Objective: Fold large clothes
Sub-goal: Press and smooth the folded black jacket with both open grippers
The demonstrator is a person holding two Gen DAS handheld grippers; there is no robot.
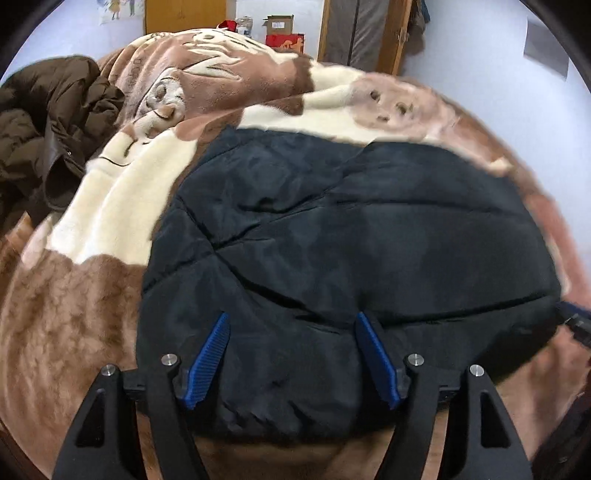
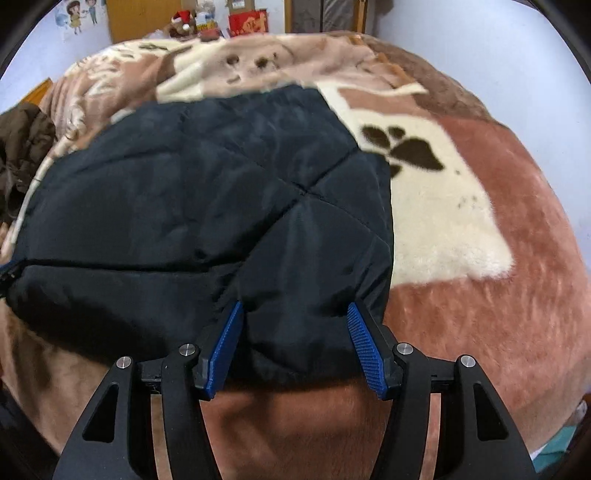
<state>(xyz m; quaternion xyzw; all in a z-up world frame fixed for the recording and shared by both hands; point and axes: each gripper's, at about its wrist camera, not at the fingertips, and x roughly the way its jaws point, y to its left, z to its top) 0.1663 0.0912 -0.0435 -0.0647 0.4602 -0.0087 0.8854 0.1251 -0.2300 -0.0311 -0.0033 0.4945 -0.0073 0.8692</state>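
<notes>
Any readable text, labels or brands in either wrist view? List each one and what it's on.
None can be read.
Blanket: large raised lettering, partly hidden in folds, not legible.
Red box: gold characters, too blurred.
Cardboard box: white label, too small.
Black jacket: no label or brand visible.

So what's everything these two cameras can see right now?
black padded jacket: one, black, lying folded on the blanket, its near edge between both sets of jaws
blanket: one, brown, pink and cream plush, covering the bed
brown coat: one, dark brown, crumpled at the bed's far left
cardboard box: one, tan, against the back wall
red box: one, red, below the cardboard box
wardrobe: one, wood-framed, at the back
left gripper: one, black with blue pads, jaws apart over the jacket's edge
right gripper: one, same colours, jaws bracketing the jacket's corner
</notes>
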